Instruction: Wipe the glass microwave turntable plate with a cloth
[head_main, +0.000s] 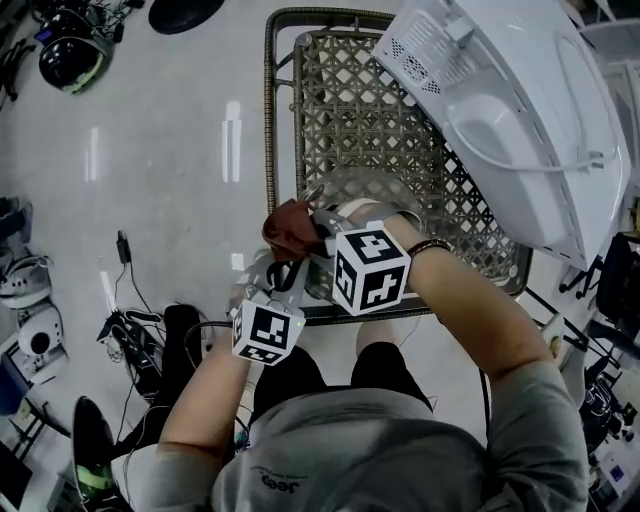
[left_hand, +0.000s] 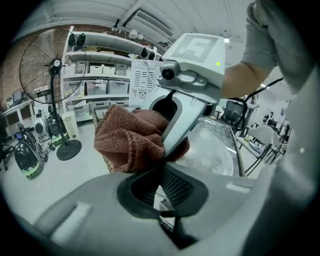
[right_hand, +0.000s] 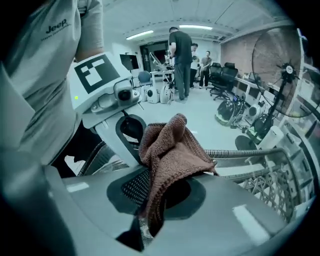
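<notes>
A clear glass turntable plate is held tilted above the near edge of the wicker table. In the left gripper view the plate runs off to the right, and its rim sits between the jaws of my left gripper. My left gripper is shut on that rim at the plate's near left side. My right gripper is shut on a crumpled red-brown cloth, pressed against the plate's left edge. The cloth bulges out of my right gripper.
A white microwave lies on the right of the wicker table. Cables and gear litter the floor at left. A standing fan and shelves stand behind. Several people are at the far end of the room.
</notes>
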